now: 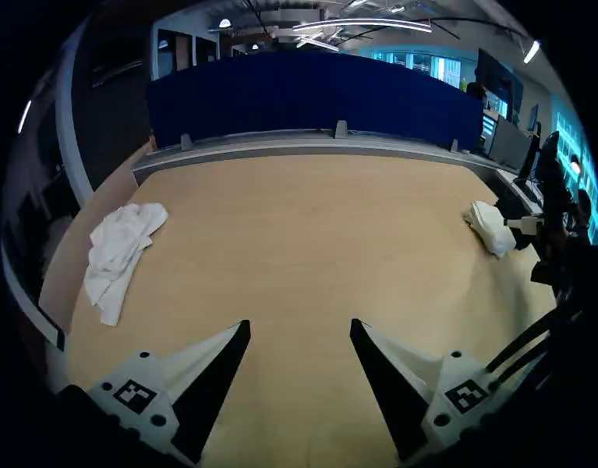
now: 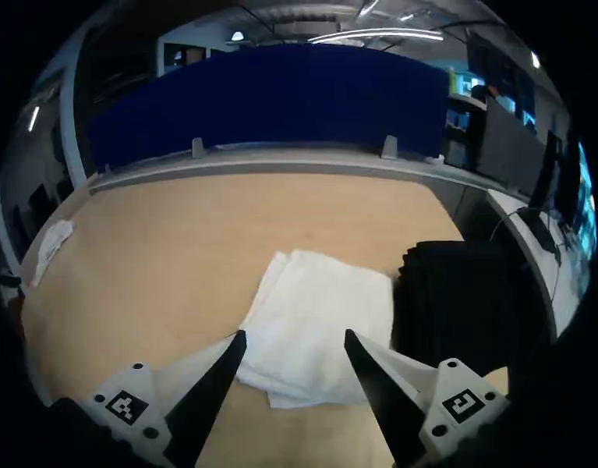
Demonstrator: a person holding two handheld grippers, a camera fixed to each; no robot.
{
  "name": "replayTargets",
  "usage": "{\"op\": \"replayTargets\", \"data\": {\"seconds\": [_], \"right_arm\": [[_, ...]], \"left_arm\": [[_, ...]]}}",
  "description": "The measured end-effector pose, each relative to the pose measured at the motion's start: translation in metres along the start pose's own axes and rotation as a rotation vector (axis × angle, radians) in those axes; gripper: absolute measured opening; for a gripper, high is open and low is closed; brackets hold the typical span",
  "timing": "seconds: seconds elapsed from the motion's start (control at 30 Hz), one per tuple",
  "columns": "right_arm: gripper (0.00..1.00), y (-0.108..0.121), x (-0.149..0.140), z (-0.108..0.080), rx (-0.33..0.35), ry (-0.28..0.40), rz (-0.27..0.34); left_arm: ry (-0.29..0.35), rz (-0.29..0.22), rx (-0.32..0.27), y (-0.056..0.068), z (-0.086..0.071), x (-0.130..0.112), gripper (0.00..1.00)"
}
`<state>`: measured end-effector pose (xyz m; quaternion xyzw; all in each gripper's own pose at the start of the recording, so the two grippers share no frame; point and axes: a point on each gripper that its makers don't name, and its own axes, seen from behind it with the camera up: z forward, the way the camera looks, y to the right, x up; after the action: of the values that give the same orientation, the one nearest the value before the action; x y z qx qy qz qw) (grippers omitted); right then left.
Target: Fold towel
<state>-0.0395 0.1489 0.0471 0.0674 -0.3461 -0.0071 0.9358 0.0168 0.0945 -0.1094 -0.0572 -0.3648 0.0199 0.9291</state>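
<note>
Right now the L gripper (image 1: pixel 300 331) hangs w/ fingers spread wide, nothing btwn them, bare table (image 1: pixel 314 234) ahead. The crumpled towel (image 1: pixel 123 249) lies well off to its left, near the table edge. The R gripper (image 2: pixel 295 339) is spread too. The folded towel (image 2: pixel 322 327) sits just ahead, near edge btwn the tips; can't tell if they touch it. A dark stack (image 2: pixel 462 304) is just right of that towel, too dim to identify, near corner hidden behind a finger.
</note>
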Motion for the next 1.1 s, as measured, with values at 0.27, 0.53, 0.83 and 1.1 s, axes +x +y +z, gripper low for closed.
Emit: {"op": "replayTargets", "data": {"seconds": [0.27, 0.53, 0.83, 1.1], "right_arm": [[0.98, 0.011, 0.023, 0.017, -0.013, 0.013, -0.006], [0.98, 0.016, 0.03, 0.058, -0.007, -0.019, -0.014], [0.98, 0.014, 0.004, 0.095, 0.015, -0.118, -0.049], [0.98, 0.011, 0.021, 0.083, 0.026, -0.07, -0.051]], "left_arm": [[0.002, -0.002, 0.007, 0.003, -0.002, 0.001, 0.95], [0.001, -0.001, 0.023, 0.004, -0.002, 0.002, 0.95], [-0.007, -0.002, 0.044, 0.003, -0.006, -0.004, 0.95], [-0.006, -0.017, 0.043, 0.002, -0.004, -0.005, 0.95]]}}
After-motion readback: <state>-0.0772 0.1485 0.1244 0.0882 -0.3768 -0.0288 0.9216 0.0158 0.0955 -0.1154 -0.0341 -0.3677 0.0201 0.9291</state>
